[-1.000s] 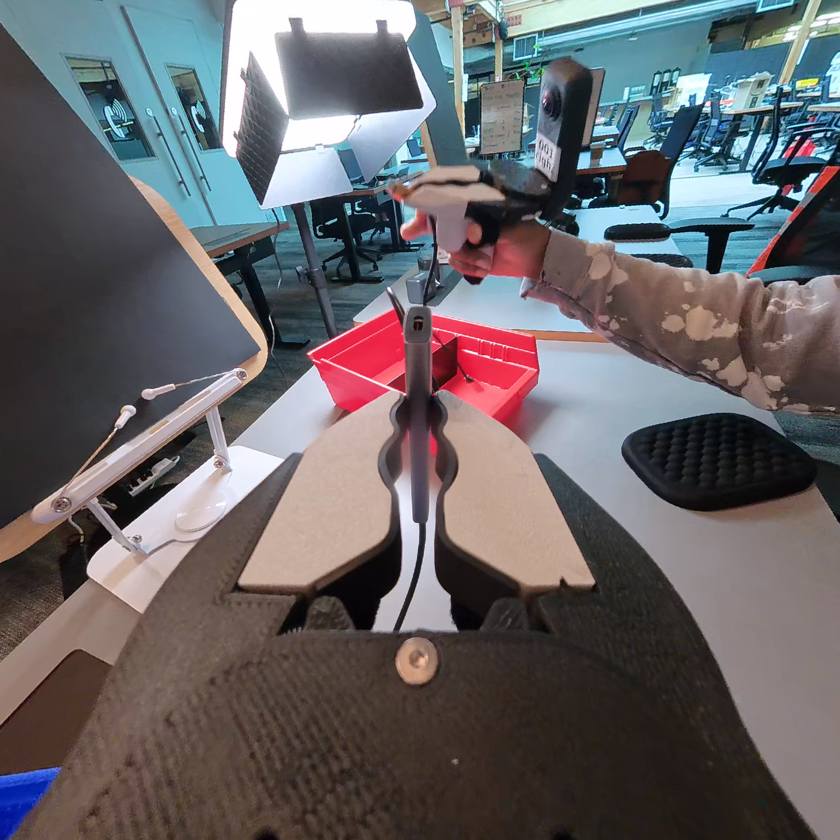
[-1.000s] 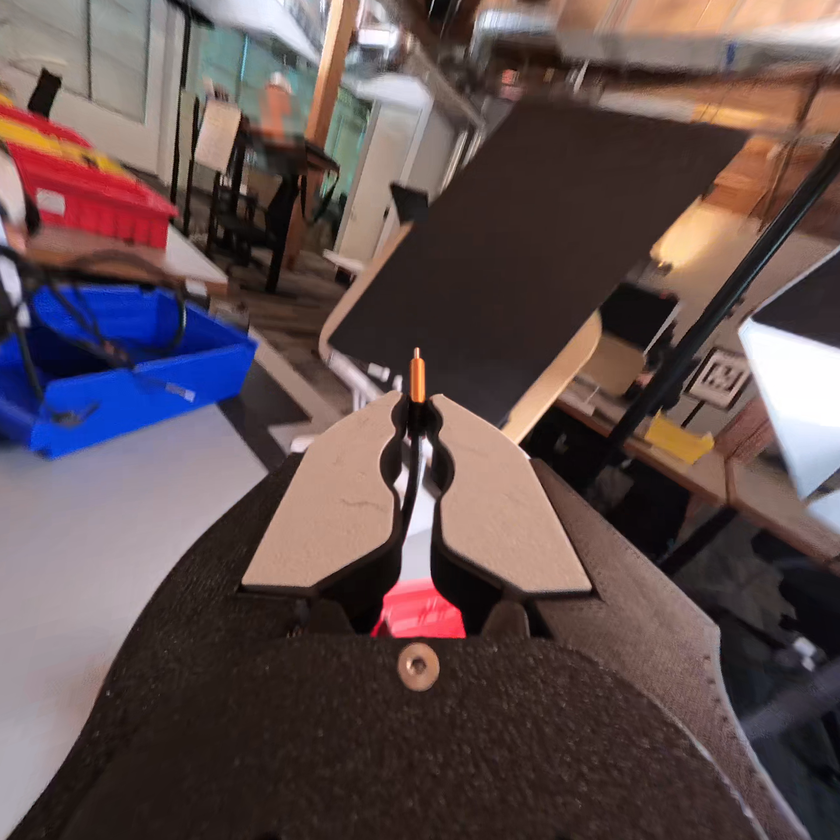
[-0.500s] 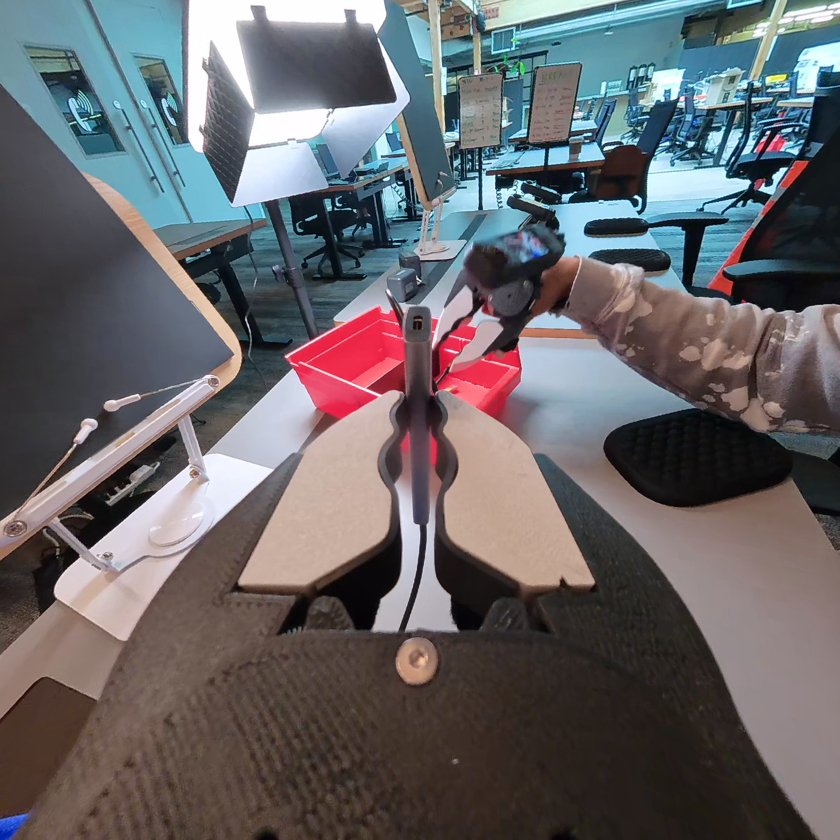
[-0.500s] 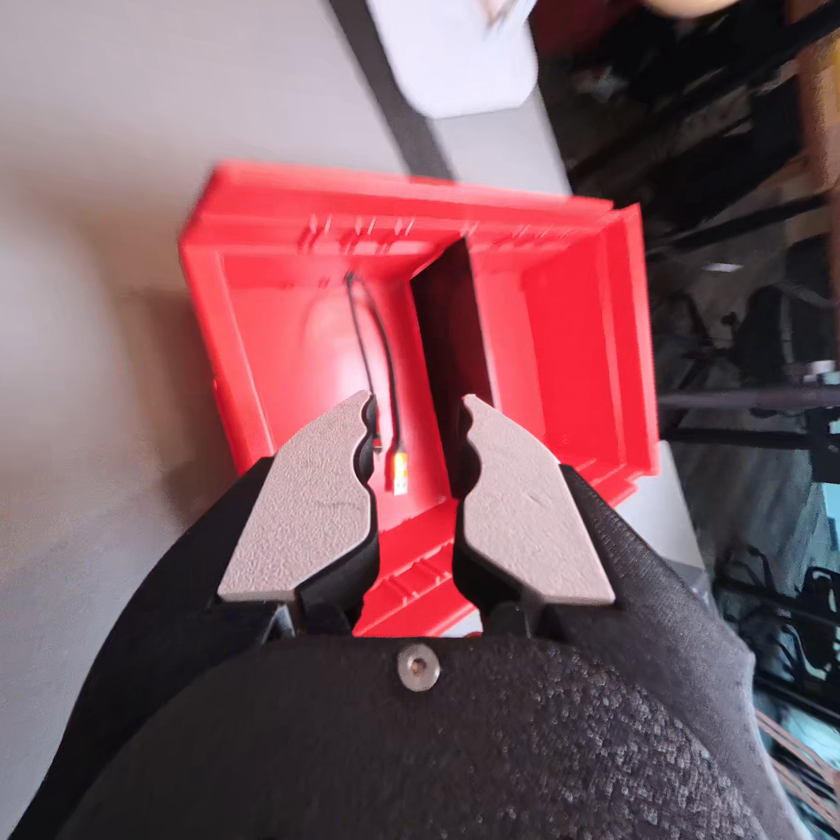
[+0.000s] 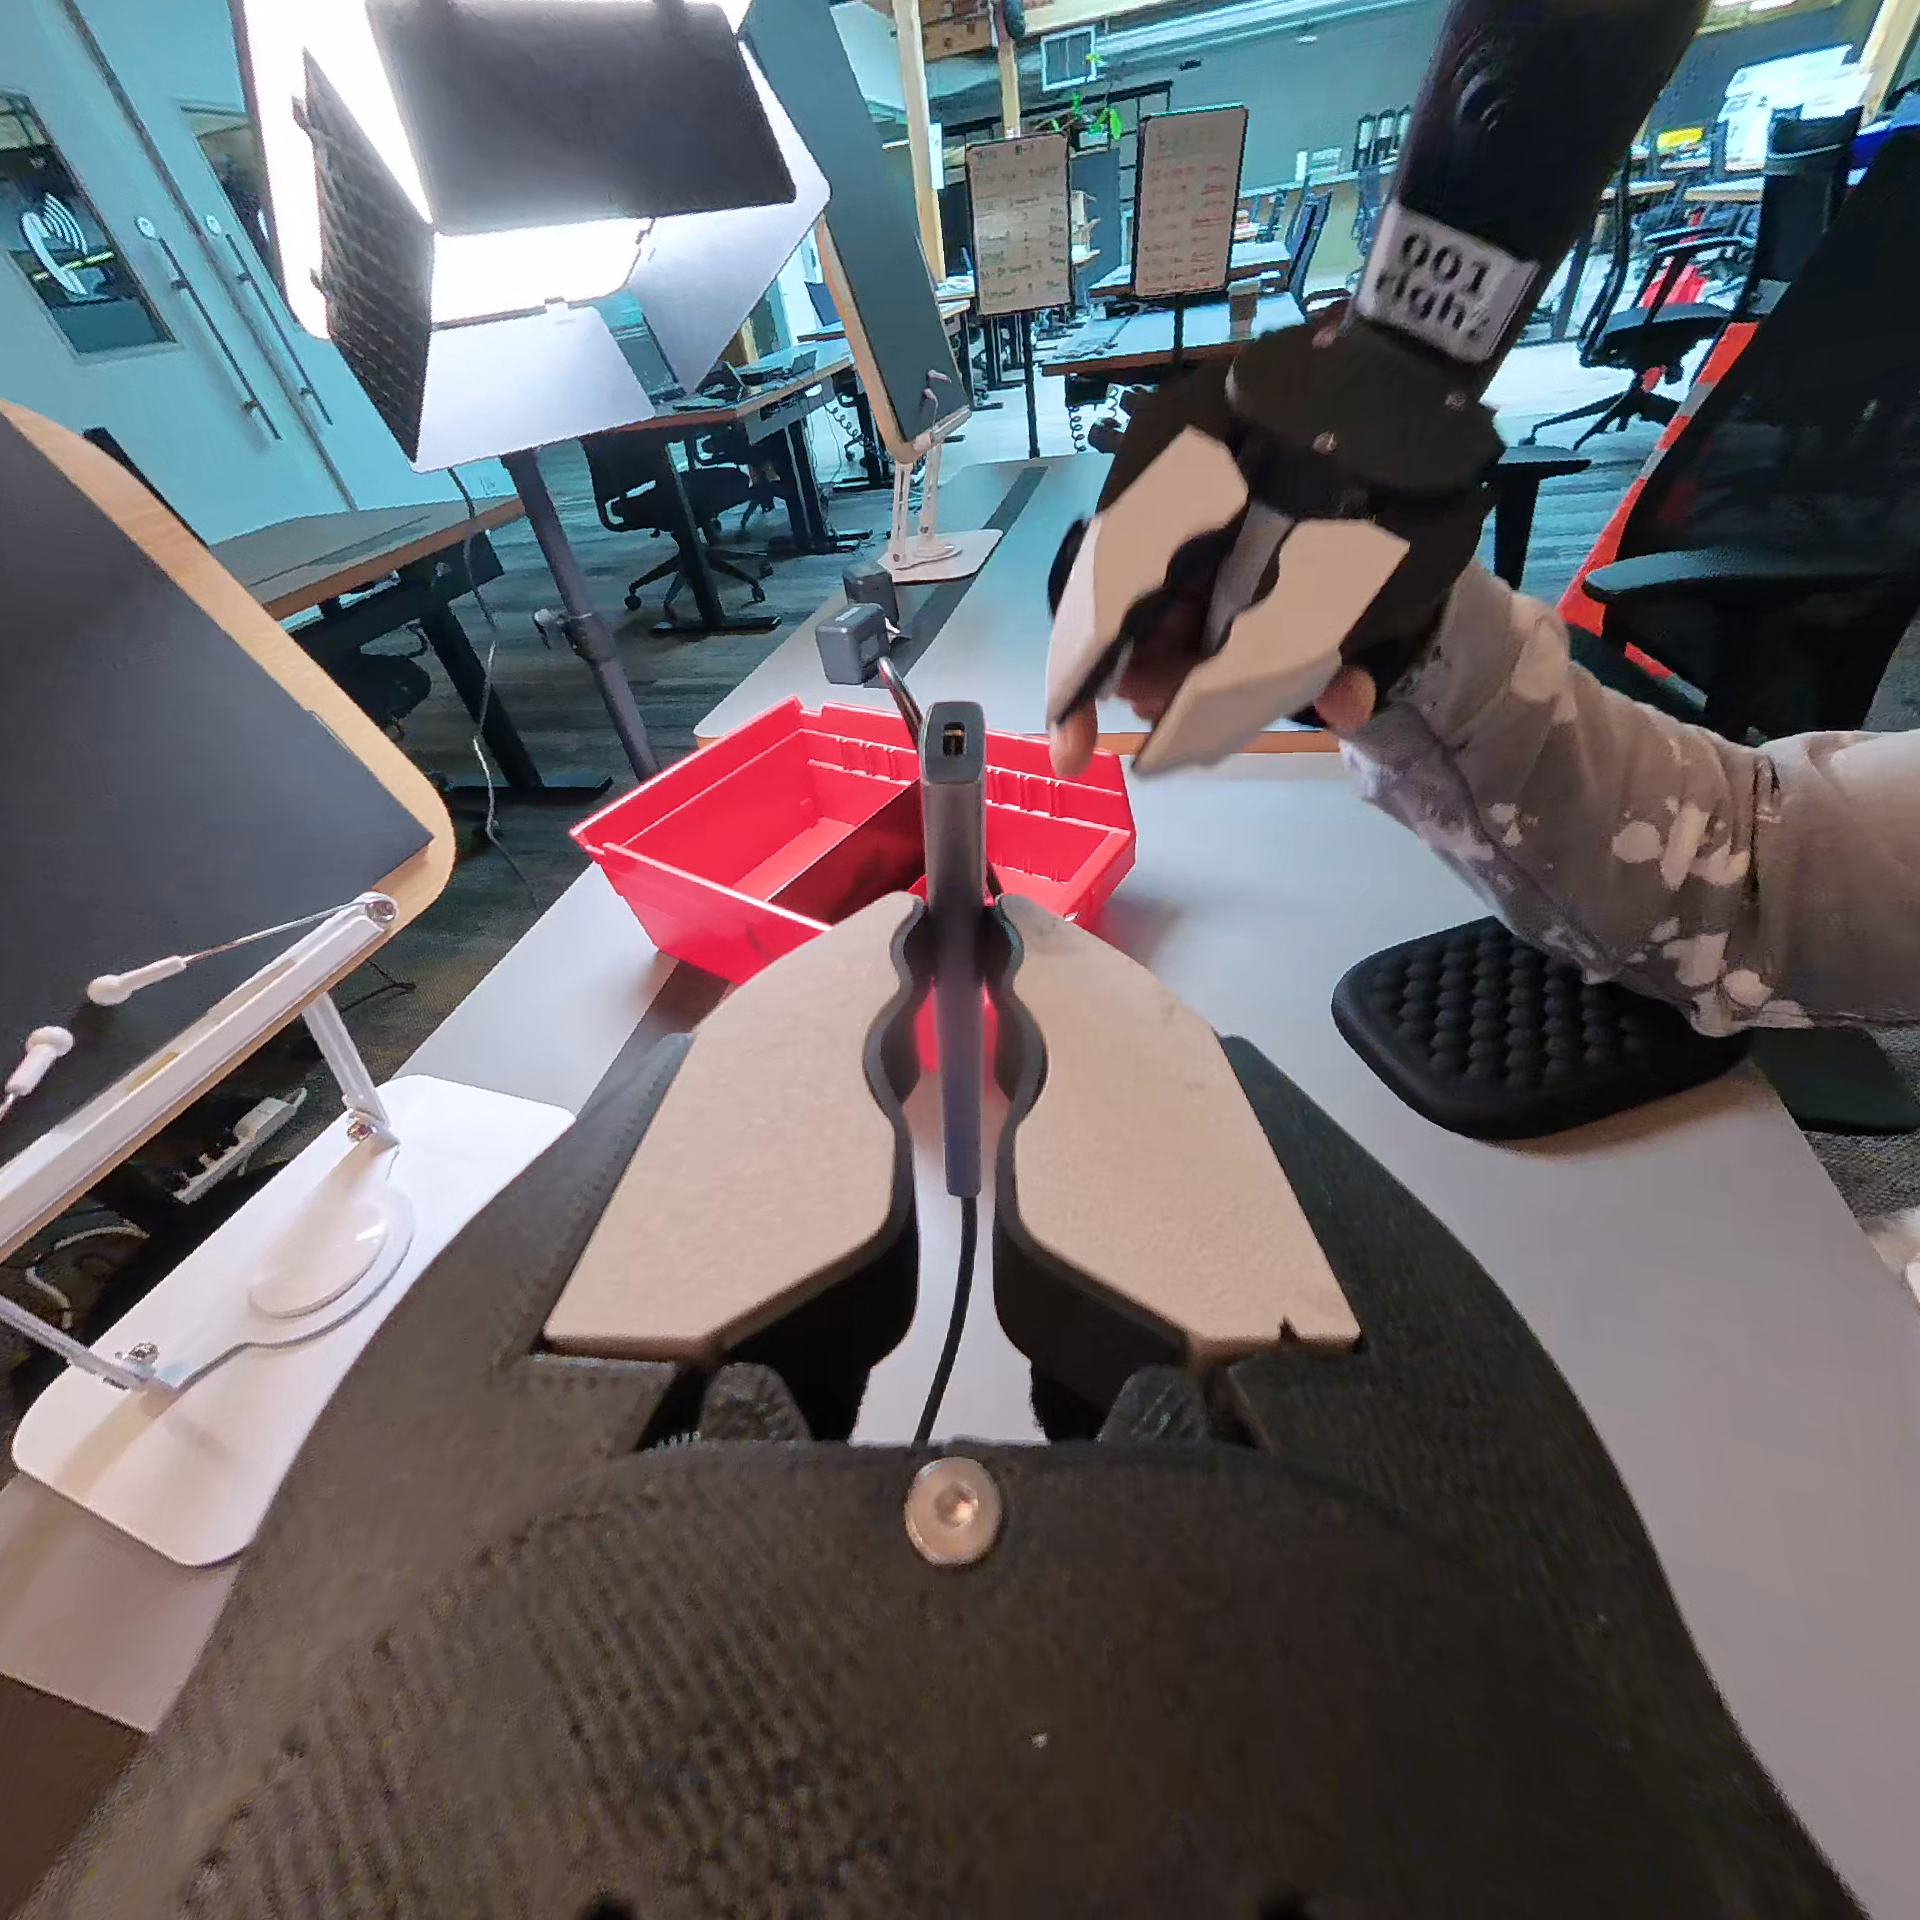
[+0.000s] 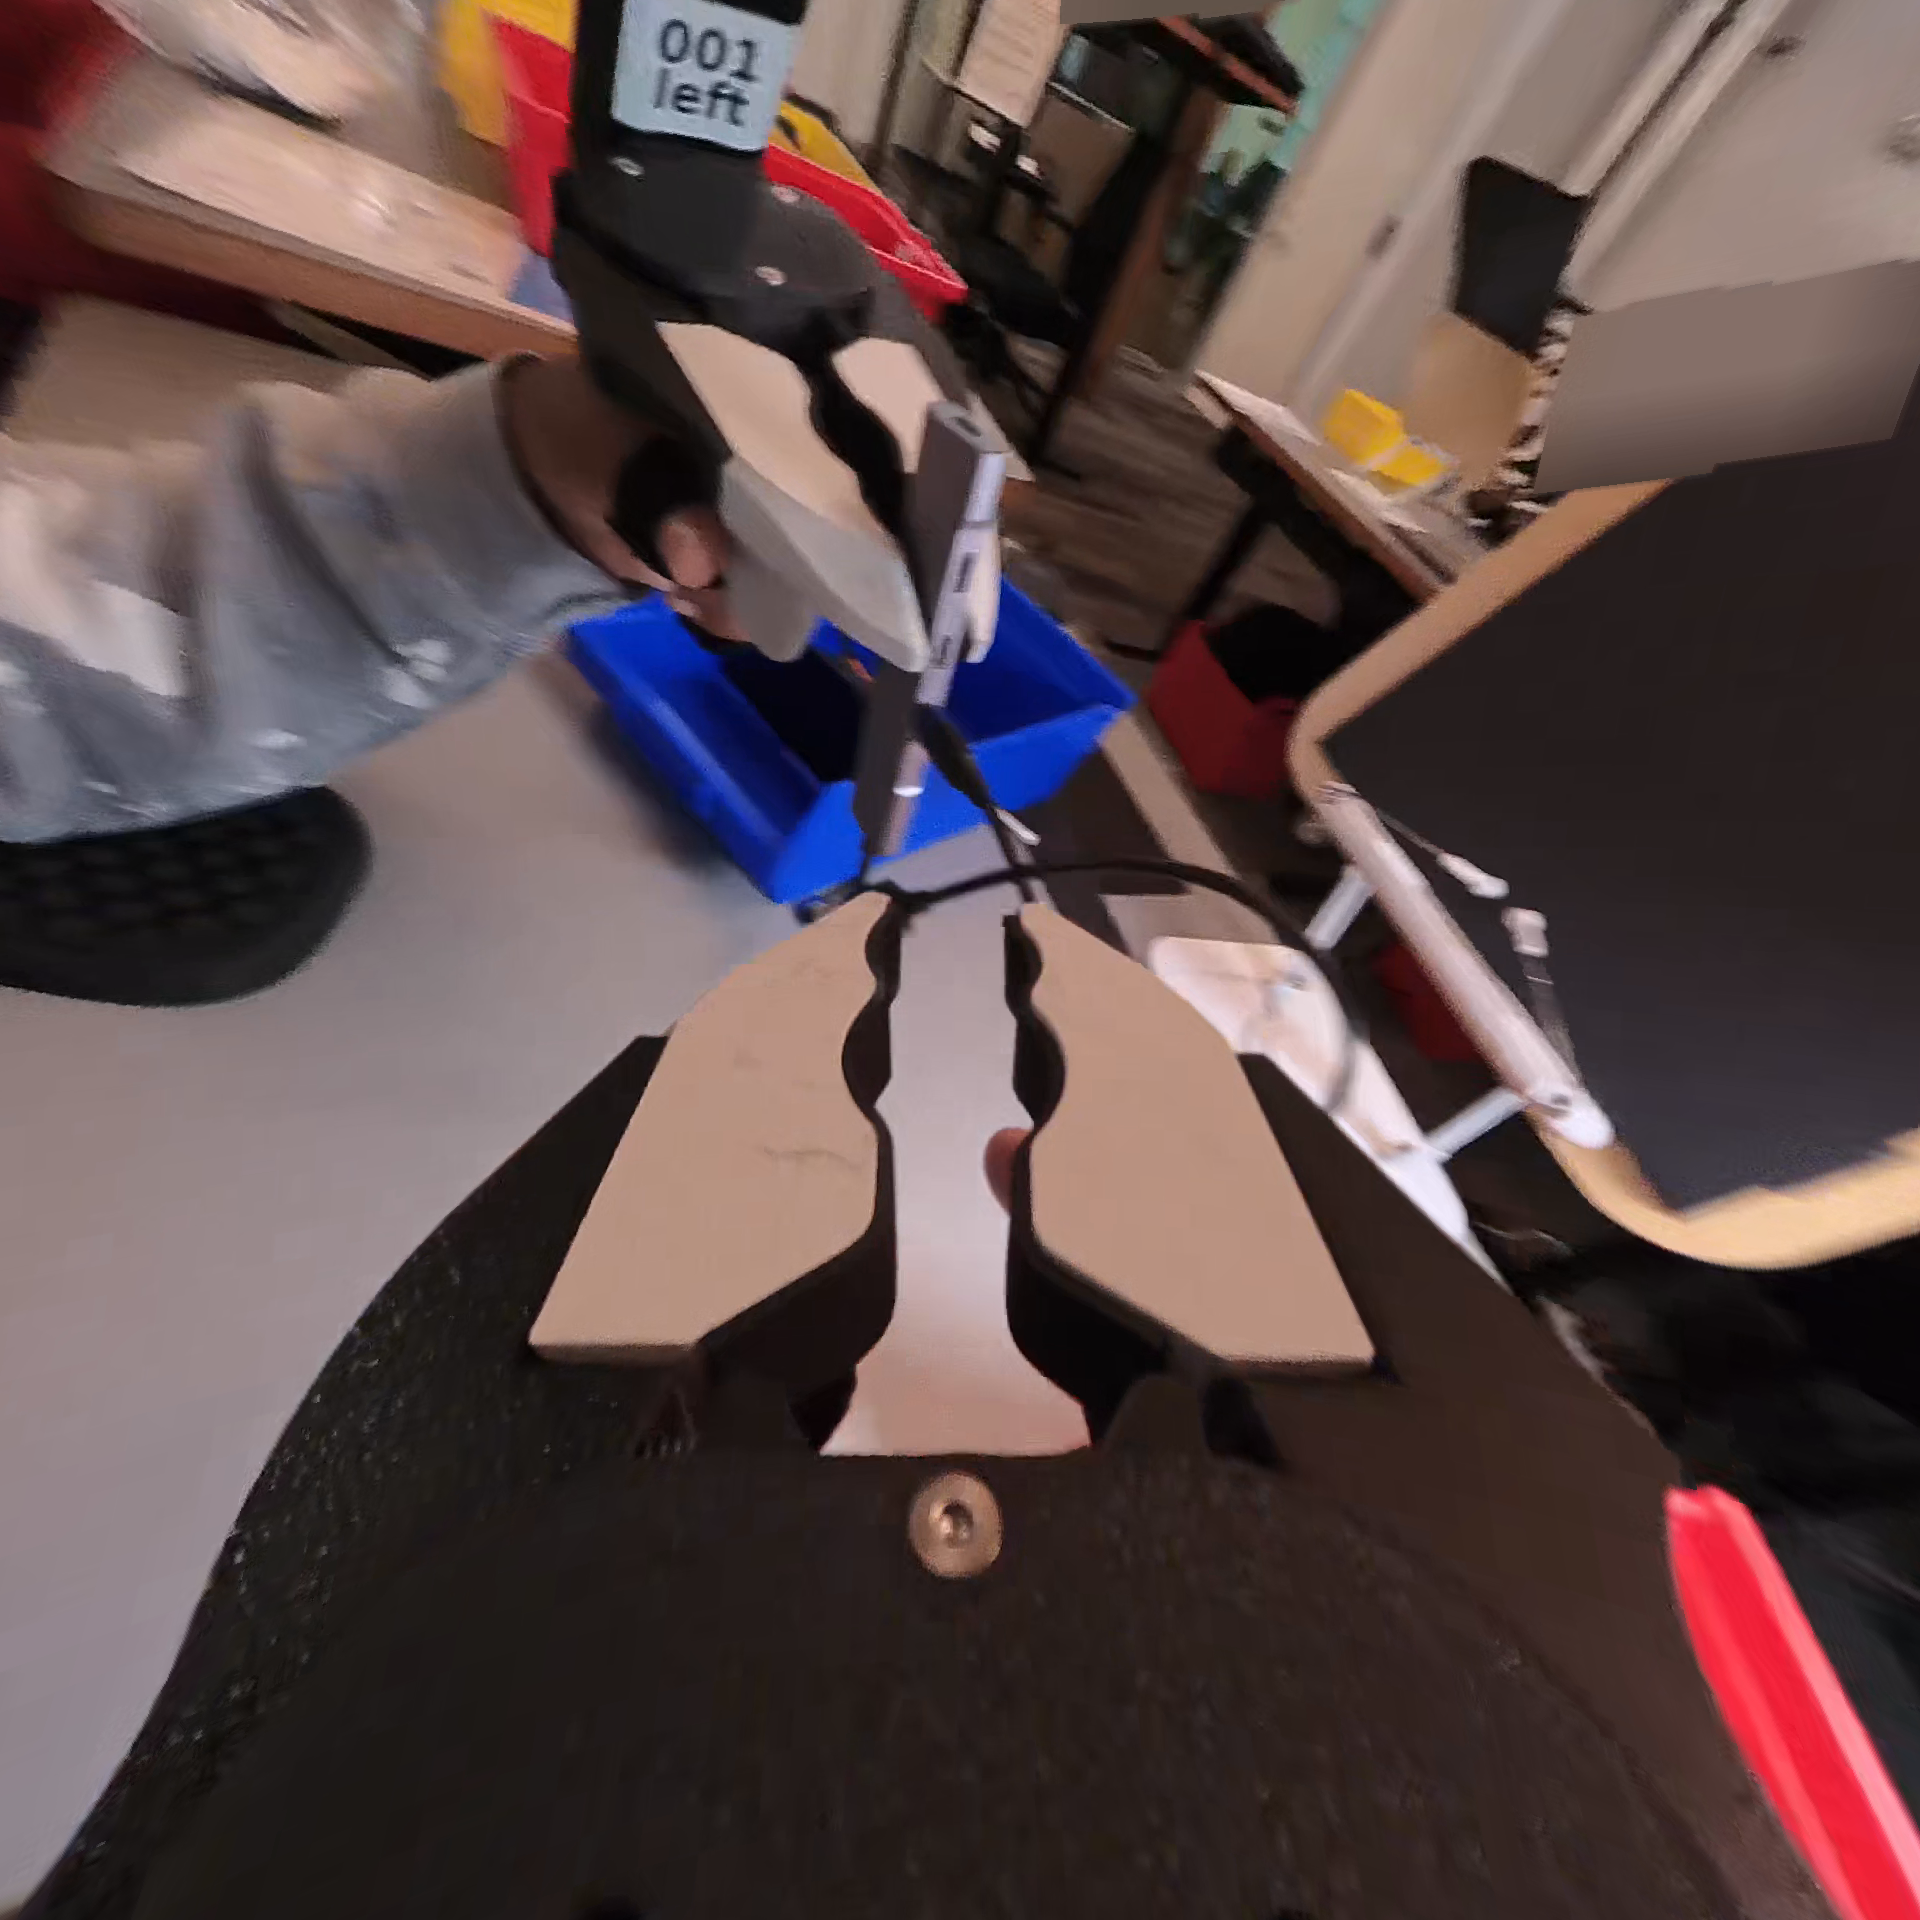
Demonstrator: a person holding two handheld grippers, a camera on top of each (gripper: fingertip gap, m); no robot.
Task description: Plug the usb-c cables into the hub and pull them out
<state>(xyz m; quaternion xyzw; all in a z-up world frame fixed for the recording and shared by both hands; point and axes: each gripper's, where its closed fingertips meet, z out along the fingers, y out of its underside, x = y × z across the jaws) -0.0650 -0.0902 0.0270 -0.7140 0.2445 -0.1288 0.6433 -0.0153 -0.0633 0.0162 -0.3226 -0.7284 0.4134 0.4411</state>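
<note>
My left gripper (image 5: 954, 925) is pinched tight on the grey USB-C hub (image 5: 954, 831), which stands edgewise between my fingers with a port opening facing up at its far end; its thin black lead (image 5: 951, 1320) runs back through the gap toward me and passes out of sight under the gripper body. My right gripper (image 6: 948, 920) is spread, with nothing between its fingers, only bare grey table (image 6: 312, 1143) showing through the gap. In the right wrist view a black cable (image 6: 1122, 878) arcs just past my right fingertips; I cannot make out its plug, and motion blur smears where it ends. Beyond it the left gripper (image 6: 914, 582) holds the hub (image 6: 951, 540) upright above a blue bin (image 6: 769, 769), whose contents are hidden behind the hub and fingers. From the left wrist view, a red divided bin (image 5: 790, 831) sits on the table just beyond the hub, which covers part of its nearer compartment. A black bumpy pad (image 5: 1507, 1029) lies to the right, partly under my patterned sleeve (image 5: 1662, 862). My right gripper (image 5: 1117, 717) hangs in the air above the bin's far rim, fingers apart. Farther off stand a bright studio light (image 5: 540, 260) and a tilted dark board (image 5: 156, 727), cut off at the left edge.
</note>
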